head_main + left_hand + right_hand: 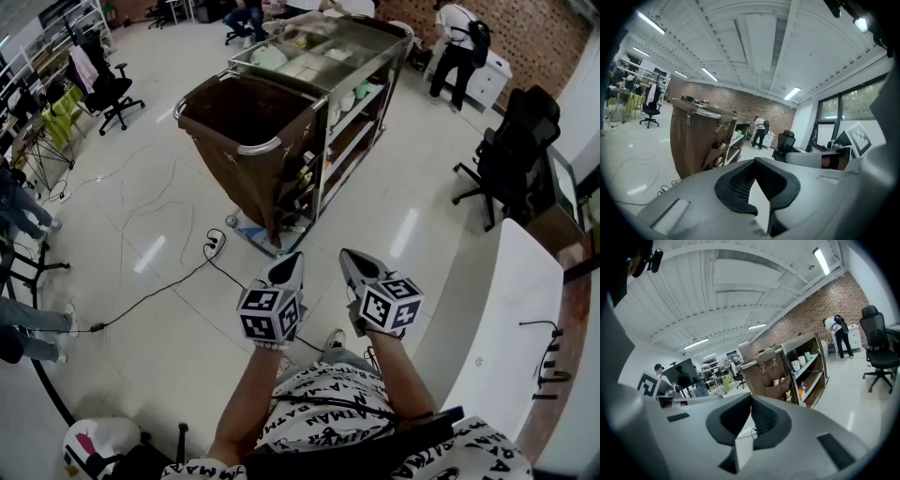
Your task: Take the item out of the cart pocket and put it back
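Task not begun, by my reading: I stand well apart from the steel-framed cart with its brown fabric bag. Left gripper and right gripper: jaws pressed together, empty. Pale items sit in the brown side pocket; take-out and return both remain.

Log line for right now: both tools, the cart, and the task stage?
left tool: shut, empty | right tool: shut, empty | cart: ahead across the floor, untouched | stage: standing off, nothing held

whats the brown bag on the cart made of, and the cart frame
Brown bag: probably fabric, matte; it sags and creases, hanging from clips. Cart frame: likely metal, silvery polished finish; its posts catch bright reflections.
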The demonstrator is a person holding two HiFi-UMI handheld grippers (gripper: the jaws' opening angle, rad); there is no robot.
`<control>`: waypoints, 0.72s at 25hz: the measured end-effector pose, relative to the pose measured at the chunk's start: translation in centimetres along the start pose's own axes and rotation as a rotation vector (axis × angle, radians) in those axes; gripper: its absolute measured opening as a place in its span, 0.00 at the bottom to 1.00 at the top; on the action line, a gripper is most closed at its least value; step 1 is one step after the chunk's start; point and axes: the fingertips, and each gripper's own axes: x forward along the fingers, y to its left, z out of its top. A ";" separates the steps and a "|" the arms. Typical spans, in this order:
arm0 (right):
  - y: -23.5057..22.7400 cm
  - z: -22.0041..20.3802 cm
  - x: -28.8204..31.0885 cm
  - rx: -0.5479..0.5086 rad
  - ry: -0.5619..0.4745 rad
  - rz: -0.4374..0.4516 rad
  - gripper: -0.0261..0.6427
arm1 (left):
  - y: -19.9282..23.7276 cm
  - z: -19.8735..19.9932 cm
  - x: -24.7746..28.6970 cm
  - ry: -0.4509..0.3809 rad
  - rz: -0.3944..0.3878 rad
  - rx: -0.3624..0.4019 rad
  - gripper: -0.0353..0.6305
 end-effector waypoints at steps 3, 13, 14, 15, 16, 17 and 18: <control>0.7 -0.2 0.2 -0.001 -0.009 -0.003 0.06 | 0.2 -0.1 -0.6 0.003 -0.011 0.008 0.06; 2.7 -2.2 0.2 -0.004 -0.024 -0.034 0.07 | 0.9 -0.8 -2.9 0.014 -0.048 0.028 0.06; 2.5 -2.0 0.3 -0.003 -0.027 -0.039 0.08 | 0.9 -0.8 -2.9 0.016 -0.050 0.030 0.06; 2.3 -1.8 0.5 -0.004 -0.028 -0.040 0.16 | 1.0 -0.8 -2.8 0.017 -0.051 0.032 0.06; 2.0 -1.5 0.9 -0.008 -0.029 -0.040 0.18 | 1.2 -0.6 -2.6 0.017 -0.051 0.035 0.06; 1.7 -1.3 1.4 -0.014 -0.025 -0.039 0.18 | 1.4 -0.4 -2.3 0.016 -0.050 0.035 0.06; 1.4 -1.1 2.1 -0.026 -0.017 -0.037 0.18 | 1.6 -0.3 -2.0 0.015 -0.049 0.034 0.06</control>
